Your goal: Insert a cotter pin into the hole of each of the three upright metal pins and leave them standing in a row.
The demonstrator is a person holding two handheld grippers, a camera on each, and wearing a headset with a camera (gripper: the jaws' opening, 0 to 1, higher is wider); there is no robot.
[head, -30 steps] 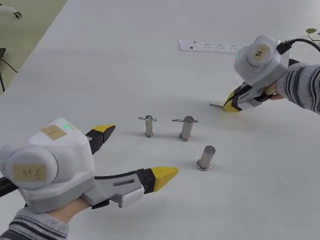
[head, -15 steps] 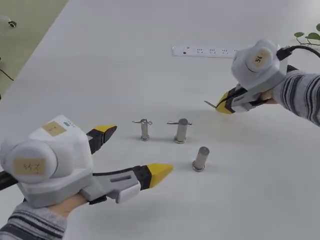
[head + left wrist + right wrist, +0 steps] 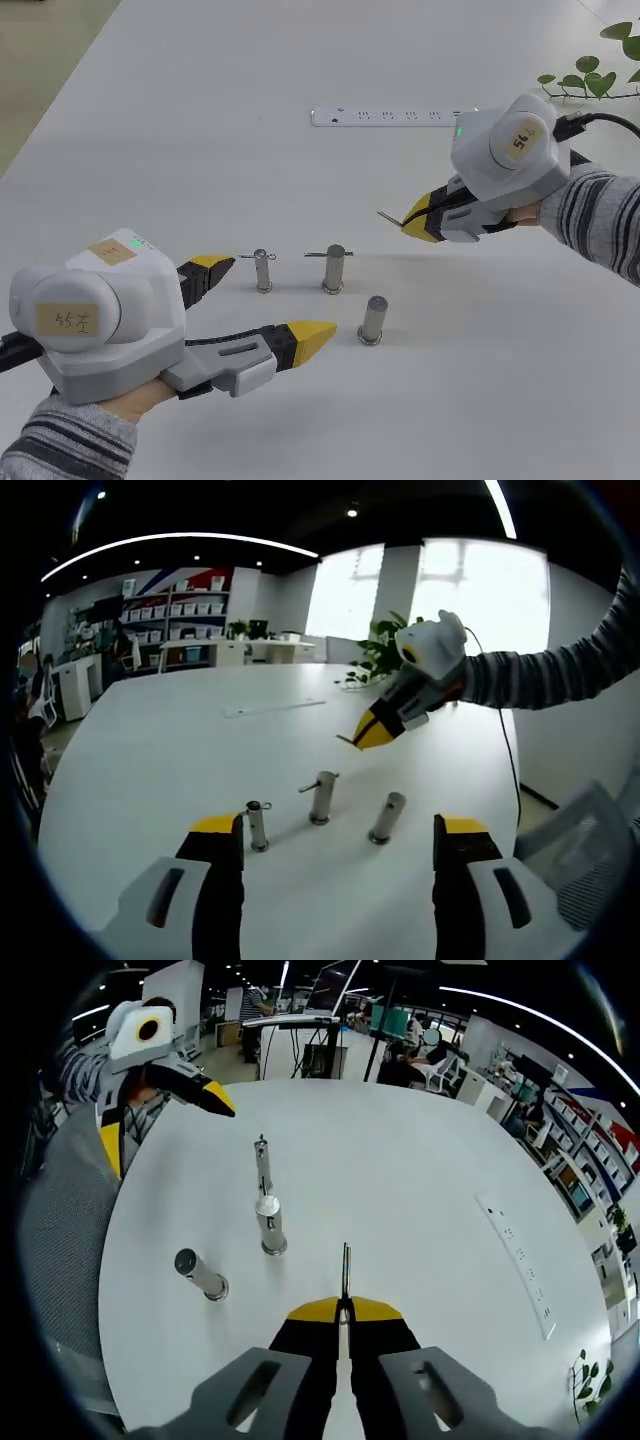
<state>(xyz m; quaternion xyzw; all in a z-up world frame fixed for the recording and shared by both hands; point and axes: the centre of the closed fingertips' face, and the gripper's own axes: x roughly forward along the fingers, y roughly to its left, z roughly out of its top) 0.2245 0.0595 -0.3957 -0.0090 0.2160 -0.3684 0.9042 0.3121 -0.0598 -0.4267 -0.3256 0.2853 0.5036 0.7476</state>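
The white surface (image 3: 200, 120) carries all items. My left gripper (image 3: 275, 296) hovers low at the near left, jaws spread wide and empty, facing the pins. My right gripper (image 3: 410, 220) hangs above the surface at right, jaws closed on the held cotter pin (image 3: 390, 216), which projects forward from the tips. A power strip (image 3: 395, 116) lies farther off. Left pin (image 3: 263, 272) and middle pin (image 3: 334, 270) stand upright, each with a fitted cotter pin (image 3: 318, 254) through its head. The bare third pin (image 3: 373, 320) stands nearer me, out of their line.
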